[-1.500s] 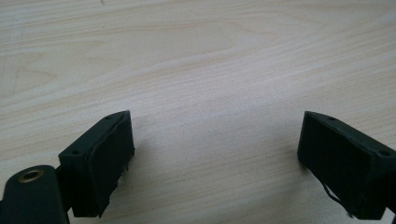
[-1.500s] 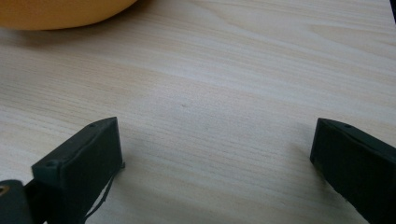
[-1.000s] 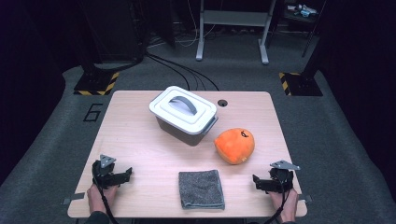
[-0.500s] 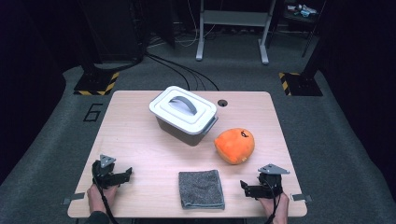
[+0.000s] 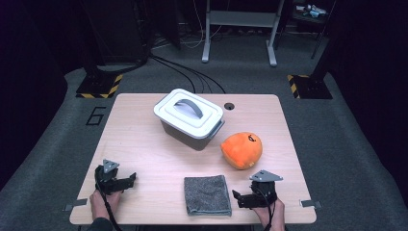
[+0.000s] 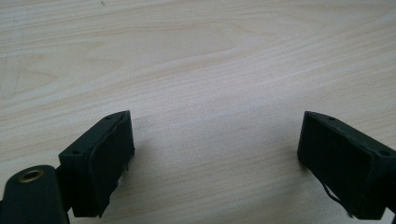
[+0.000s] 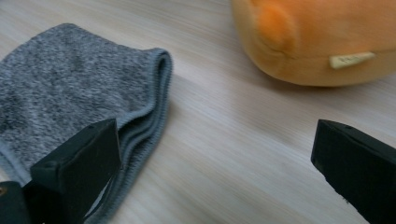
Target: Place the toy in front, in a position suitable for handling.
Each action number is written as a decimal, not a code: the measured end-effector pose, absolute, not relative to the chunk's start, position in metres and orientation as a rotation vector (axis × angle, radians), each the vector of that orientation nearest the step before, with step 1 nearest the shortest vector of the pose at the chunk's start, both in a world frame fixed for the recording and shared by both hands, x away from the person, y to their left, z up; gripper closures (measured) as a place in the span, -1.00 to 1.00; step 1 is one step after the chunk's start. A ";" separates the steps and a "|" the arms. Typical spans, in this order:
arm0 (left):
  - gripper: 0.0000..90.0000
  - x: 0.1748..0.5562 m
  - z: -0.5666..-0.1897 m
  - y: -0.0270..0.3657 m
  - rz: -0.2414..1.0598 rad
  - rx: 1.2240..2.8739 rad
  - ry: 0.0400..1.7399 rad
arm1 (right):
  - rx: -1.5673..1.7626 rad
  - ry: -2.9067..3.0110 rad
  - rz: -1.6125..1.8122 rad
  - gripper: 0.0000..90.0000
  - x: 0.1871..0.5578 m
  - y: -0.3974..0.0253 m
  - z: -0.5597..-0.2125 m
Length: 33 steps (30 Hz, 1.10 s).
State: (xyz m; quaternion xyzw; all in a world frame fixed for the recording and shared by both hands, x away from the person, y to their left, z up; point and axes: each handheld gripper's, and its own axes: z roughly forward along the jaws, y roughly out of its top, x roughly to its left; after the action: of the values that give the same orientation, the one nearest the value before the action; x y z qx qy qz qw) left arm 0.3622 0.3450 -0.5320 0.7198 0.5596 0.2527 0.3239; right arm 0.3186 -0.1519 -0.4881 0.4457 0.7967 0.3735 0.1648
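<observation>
The right claw (image 5: 246, 198) lies low on the surface (image 5: 144, 144), jaws spread wide and holding nothing, aimed at the folded cloth (image 5: 207, 194) just beside it. The cloth's folded edge faces that claw and runs away from the person, so this hand is far nearer than the left claw (image 5: 121, 182), also spread, well apart over bare wood. The right gripper view shows the stacked folds (image 7: 154, 112) and the plush's (image 7: 322, 37) tag; the high view shows the lidded bin (image 5: 190, 118) beyond.
</observation>
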 end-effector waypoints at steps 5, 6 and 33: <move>-0.76 0.362 -0.532 0.345 0.662 1.889 1.469 | 1.201 2.347 1.051 -1.00 0.317 -0.124 -0.485; -0.76 0.362 -0.532 0.345 0.662 1.889 1.468 | 1.179 2.363 1.045 -1.00 0.316 -0.118 -0.485; -0.76 0.362 -0.532 0.345 0.664 1.890 1.469 | 1.102 2.560 0.874 -0.73 0.335 -0.045 -0.511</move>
State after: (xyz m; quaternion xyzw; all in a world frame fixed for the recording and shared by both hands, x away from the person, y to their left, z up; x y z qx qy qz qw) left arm 0.3622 0.3453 -0.5320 0.7201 0.5596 0.2529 0.3231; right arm 0.3354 -0.0448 -0.5107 0.3749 0.8711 0.2975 0.1099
